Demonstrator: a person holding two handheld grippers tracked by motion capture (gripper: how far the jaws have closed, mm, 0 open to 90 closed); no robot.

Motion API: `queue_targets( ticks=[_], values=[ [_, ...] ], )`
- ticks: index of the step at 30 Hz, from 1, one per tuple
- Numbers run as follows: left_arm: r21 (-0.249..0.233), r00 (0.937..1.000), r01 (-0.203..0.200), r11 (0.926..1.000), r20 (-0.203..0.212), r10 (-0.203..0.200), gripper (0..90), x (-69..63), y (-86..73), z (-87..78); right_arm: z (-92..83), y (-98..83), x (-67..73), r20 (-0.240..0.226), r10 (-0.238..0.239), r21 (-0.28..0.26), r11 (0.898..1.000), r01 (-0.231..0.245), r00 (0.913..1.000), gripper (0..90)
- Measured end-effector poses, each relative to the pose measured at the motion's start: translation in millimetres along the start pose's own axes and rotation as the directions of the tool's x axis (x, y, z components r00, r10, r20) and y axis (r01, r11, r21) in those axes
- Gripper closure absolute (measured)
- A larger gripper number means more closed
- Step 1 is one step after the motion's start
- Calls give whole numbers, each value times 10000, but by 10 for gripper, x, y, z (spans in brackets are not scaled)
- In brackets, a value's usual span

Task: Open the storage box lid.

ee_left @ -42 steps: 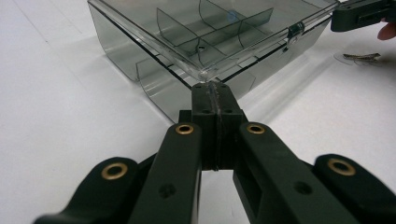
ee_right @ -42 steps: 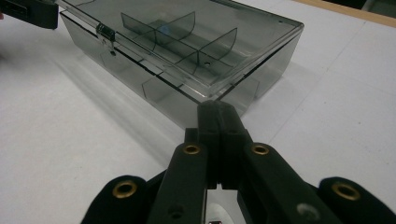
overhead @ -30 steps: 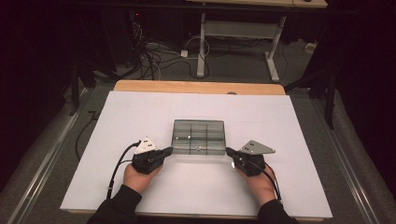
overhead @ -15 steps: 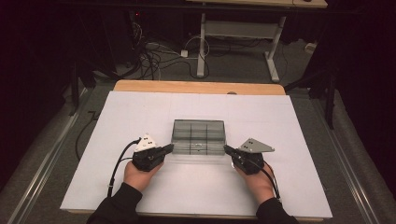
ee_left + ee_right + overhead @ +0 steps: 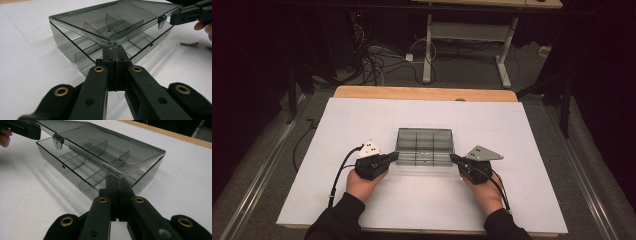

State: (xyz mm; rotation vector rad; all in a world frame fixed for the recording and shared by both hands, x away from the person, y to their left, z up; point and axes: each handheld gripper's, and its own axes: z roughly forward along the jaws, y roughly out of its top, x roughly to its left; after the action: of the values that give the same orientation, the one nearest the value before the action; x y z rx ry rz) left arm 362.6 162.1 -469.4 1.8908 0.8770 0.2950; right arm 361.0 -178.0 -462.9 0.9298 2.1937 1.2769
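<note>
Together, that is how we see both pairs of jaws, each pressed flat with nothing between the pads. Our left gripper [image 5: 116, 53] has its joined tips tucked under the near left corner of the clear lid [image 5: 117, 18], so that the corner rests on top of them and stands raised off the box [image 5: 65, 42] below. Our right gripper [image 5: 117, 181] does the same at the near right corner of that lid [image 5: 100, 141], its closed tips wedged in the gap between lid and box [image 5: 82, 173].

From above we see the left gripper [image 5: 395, 156] and the right gripper [image 5: 454, 159] coming at the smoky plastic box [image 5: 425, 146] from either side of its near edge, each held in a hand: the left hand [image 5: 362, 184] and the right hand [image 5: 484, 189], with dark sleeves coming in from the near edge of the table.

Inside the box we can make out thin dividers [image 5: 113, 23] that split it into compartments, and a small latch tab [image 5: 161, 22] hangs from the front edge of the lid. The box sits on the white sheet [image 5: 337, 130] that covers the table [image 5: 422, 93], about midway between its left and right edges and a little nearer to our side. Just beside the box, on the sheet, lies a small dark scrap [image 5: 189, 44] that we cannot identify
</note>
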Motion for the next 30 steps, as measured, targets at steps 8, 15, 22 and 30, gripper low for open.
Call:
queue_targets(
  ticks=[8, 15, 22, 30],
  values=[
    [-149, 9999, -18, 9999, 100, 20, 881, -21, 49, 5, 13, 33, 13, 70, -26, -92, 10000, 26, 10000, 900],
    [-255, 9999, -84, 9996, 63, 86, 881, -52, 88, 0, 2, 53, 3, 92, -137, -191, 9997, 139, 9999, 900],
    [-354, 10000, 8, 9994, -92, -11, 881, -12, 127, -18, 12, 95, -10, 26, -187, -336, 9993, 187, 9998, 900],
    [-281, 9999, -8, 9996, -153, 3, 881, 30, 160, 19, 17, 132, -75, 21, -24, -464, 9989, 24, 10000, 900]
  ],
)
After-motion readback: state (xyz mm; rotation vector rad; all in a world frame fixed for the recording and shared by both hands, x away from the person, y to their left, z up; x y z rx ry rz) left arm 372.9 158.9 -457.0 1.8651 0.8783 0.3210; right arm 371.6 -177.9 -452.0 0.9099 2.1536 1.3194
